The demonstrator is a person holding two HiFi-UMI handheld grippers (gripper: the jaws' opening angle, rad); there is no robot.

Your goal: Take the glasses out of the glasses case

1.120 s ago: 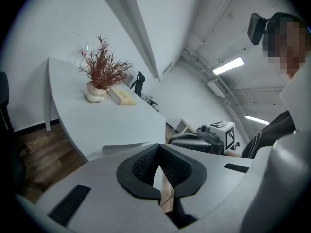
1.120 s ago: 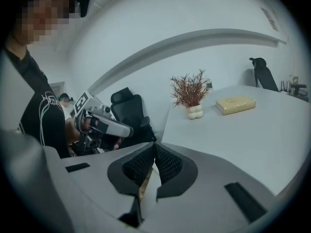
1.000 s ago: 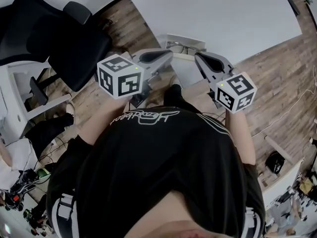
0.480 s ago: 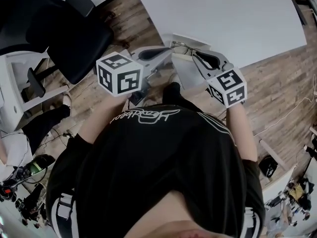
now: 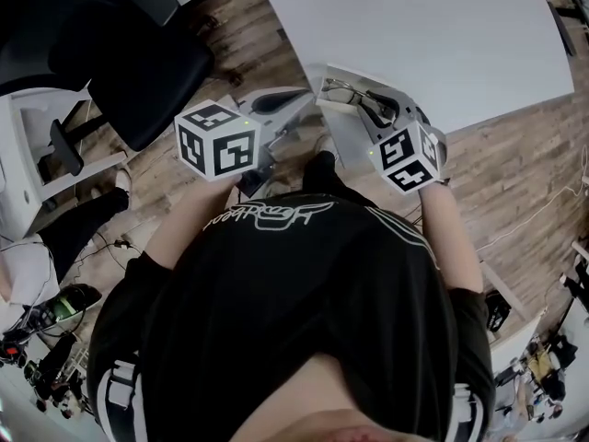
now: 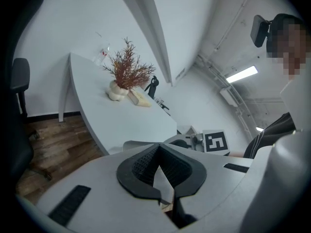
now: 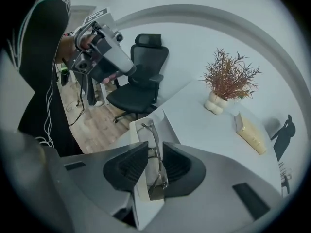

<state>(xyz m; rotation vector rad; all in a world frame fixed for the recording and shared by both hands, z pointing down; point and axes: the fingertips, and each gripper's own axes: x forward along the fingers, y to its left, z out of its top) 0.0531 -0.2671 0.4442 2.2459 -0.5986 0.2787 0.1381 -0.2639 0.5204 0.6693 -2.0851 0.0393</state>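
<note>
**Glasses between the right jaws, not yet clamped**

The right gripper (image 7: 155, 152) has its jaws partly apart, astride one long wall of the open case (image 7: 142, 178). The glasses (image 7: 149, 128) stand on edge in that gap. They are close to one pad, the case wall is by the other, and their far end reaches past the jaw tips. No firm squeeze shows on them yet.

The left gripper (image 6: 158, 154) has its jaws drawn almost together, with the tips meeting. A pale sliver is pinched between them. I take it for an edge of the case, held to steady it, though that view does not settle it. From the head view, its tips lie against the side of the case away from the right gripper.

The glasses look like a thin wire frame, so they are probably light, springy and easy to bend. The lenses would scratch or smear under a ribbed pad. The safest hold is likely the bridge or the rim beside a hinge, taken with a gentle close. Thin metal may slip or twist between the pads.

The case wall shares the gap, so the jaws could catch wall and frame together. Shifting the jaws off the wall before closing would avoid that. The case also looks light and may lift with the glasses unless it is held down.
</note>
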